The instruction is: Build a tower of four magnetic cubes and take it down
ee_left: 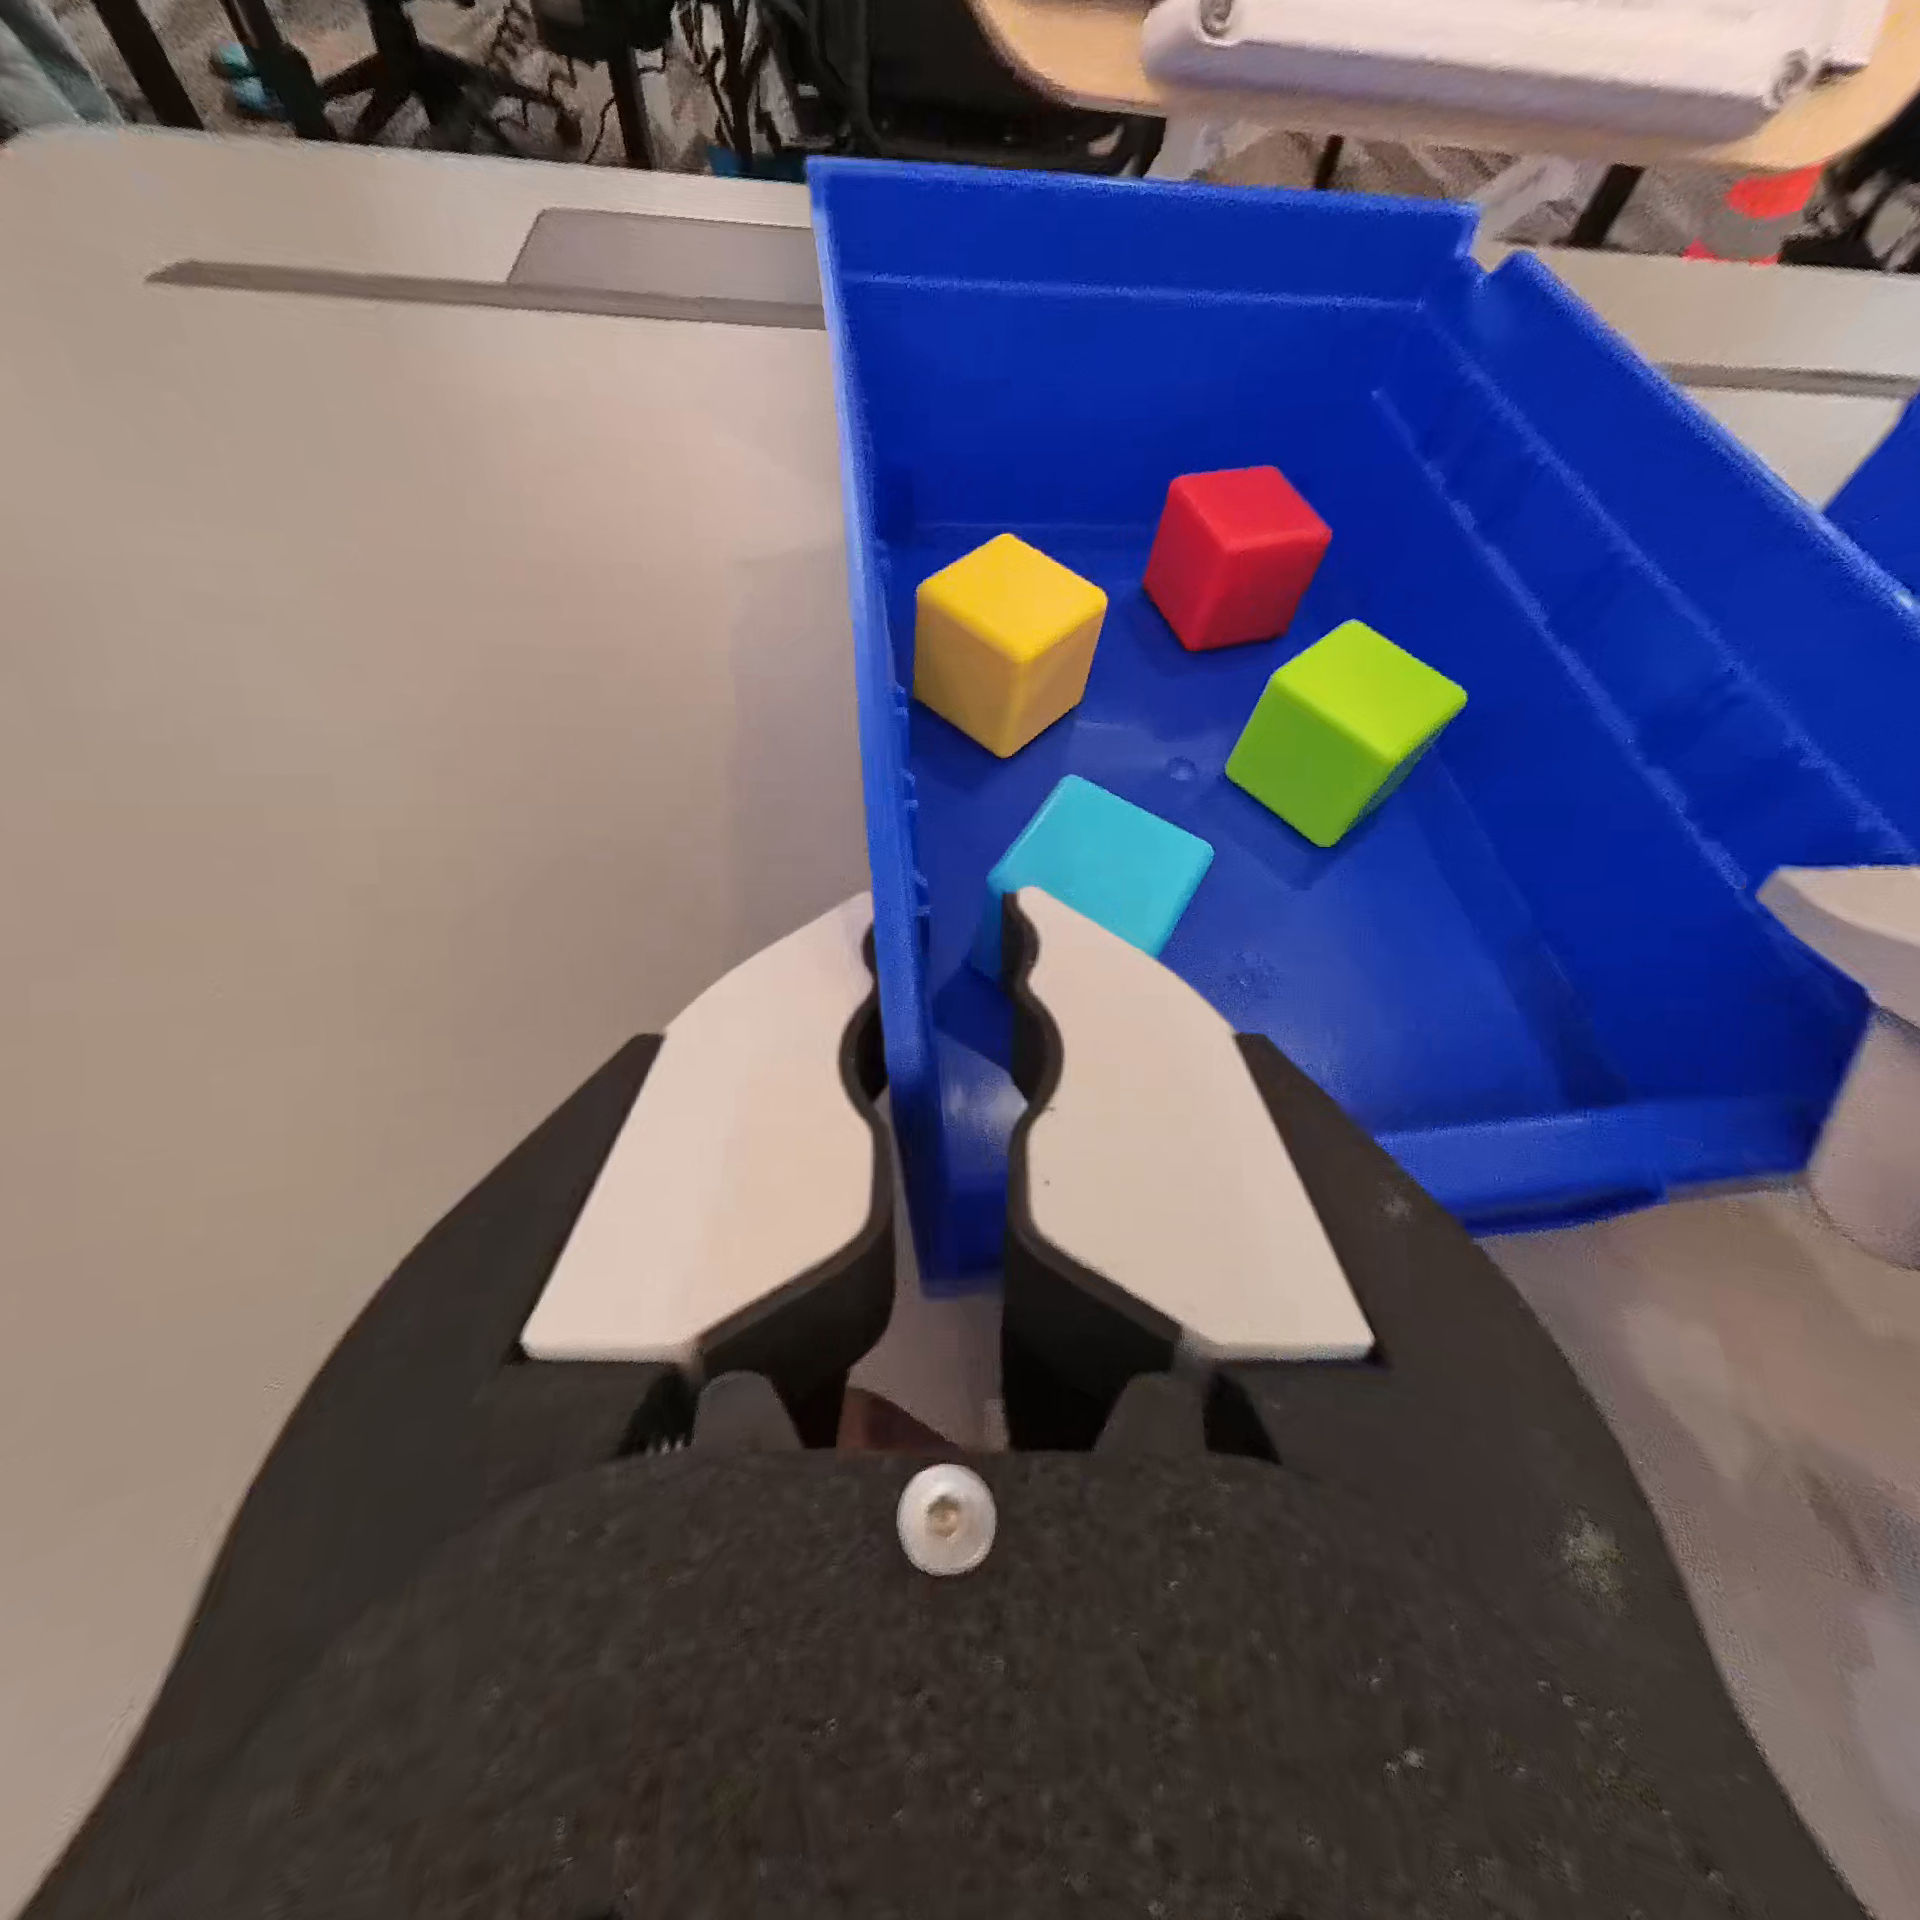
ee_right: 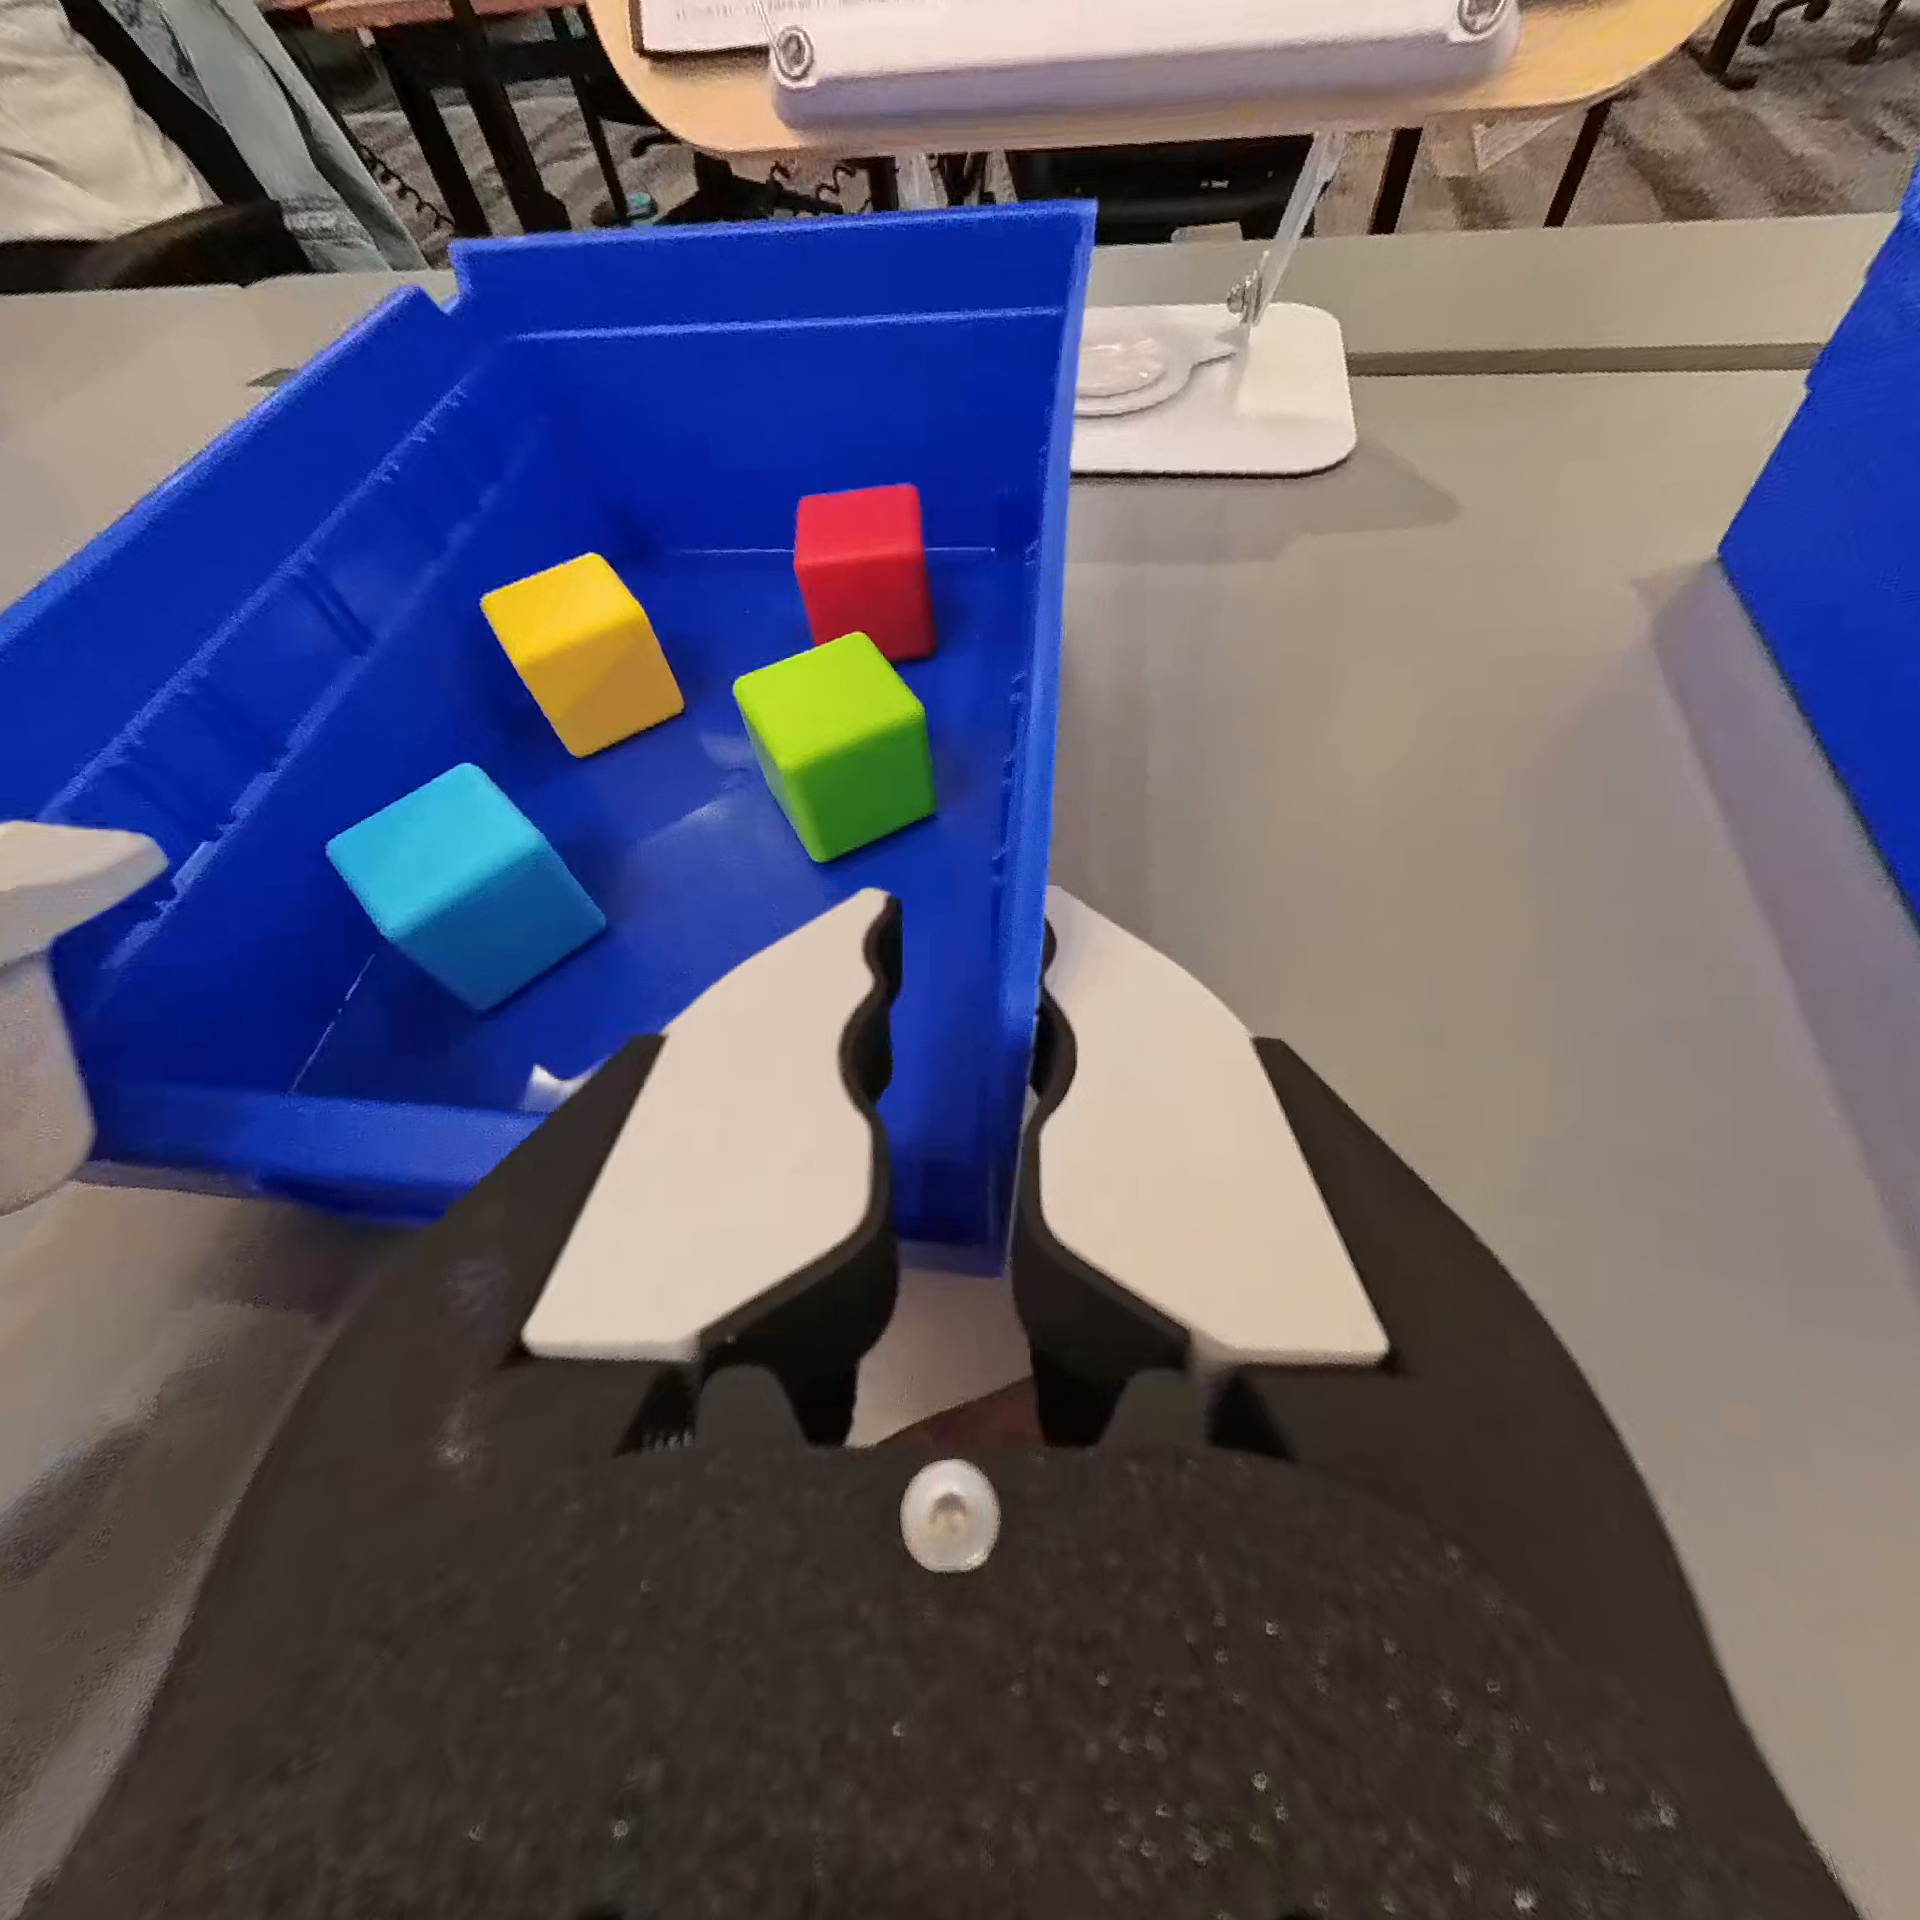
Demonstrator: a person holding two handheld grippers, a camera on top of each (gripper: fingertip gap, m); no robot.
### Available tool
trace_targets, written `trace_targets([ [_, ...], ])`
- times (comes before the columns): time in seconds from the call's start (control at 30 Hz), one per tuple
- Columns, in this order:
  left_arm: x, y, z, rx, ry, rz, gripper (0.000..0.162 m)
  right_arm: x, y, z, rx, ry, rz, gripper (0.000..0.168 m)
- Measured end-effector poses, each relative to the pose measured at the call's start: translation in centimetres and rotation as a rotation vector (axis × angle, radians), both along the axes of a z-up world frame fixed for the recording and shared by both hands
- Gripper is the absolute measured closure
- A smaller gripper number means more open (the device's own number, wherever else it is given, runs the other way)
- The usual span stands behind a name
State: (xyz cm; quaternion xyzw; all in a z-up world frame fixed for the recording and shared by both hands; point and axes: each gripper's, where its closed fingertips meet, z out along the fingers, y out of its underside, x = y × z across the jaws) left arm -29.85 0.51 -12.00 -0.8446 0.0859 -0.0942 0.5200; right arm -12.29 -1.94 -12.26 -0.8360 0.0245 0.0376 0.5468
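On the left, the left gripper [ee_left: 940, 914] straddles the left side wall of the open-topped blue plastic bin [ee_left: 1143, 343], one finger outside and one inside; its jaws appear pinched on that wall. Inside the bin, loose on its floor and apart from one another, lie the four magnetic cubes. Nearest the left wall sit the matte yellow cube [ee_left: 1006, 642] and, closer to the front, the sky-blue cube [ee_left: 1107, 862], the latter just beside the inner finger. Farther right are the red cube [ee_left: 1234, 556] and the lime-green cube [ee_left: 1345, 727]. On the right, the right gripper [ee_right: 966, 925] clamps the opposite wall in the same manner. No stacking has begun.

The bin appears to be held by both walls, so uneven pulling could tilt it, letting the cubes slide together. Being magnetic, they would likely snap into a cluster, awkward to separate. The thin wall could also slip from the jaws, dropping the bin onto the grey table [ee_right: 1455, 831]. A second blue bin [ee_right: 1849, 499] stands at the far right, near enough to be knocked.
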Motion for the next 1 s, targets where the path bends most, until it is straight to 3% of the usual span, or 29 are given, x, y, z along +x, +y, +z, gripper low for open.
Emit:
trace_targets([
  [0.1,-0.5,0.3,0.0,-0.017,-0.018,0.038,0.158,0.7,-0.1,-0.1,-0.010,0.018,-0.018,0.164],
  [0.3,-1.8,-0.1,1.1,0.016,0.019,0.031,0.158,-0.8,-1.2,0.2,0.003,0.028,-0.070,0.165],
  [0.5,-9.3,0.0,3.5,0.071,0.022,0.098,0.158,-8.5,-0.9,1.5,0.035,-0.017,0.005,0.164],
  [0.67,-16.1,1.6,2.2,0.025,0.023,0.115,0.158,-15.0,1.6,2.8,0.050,-0.033,0.040,0.164],
  [0.8,-20.7,3.3,1.1,-0.004,0.000,0.141,0.158,-19.6,3.4,2.1,0.022,-0.058,0.059,0.164],
  [1.0,-23.4,4.9,1.2,0.023,0.057,0.094,0.158,-22.3,4.1,0.8,0.002,-0.048,0.073,0.163],
])
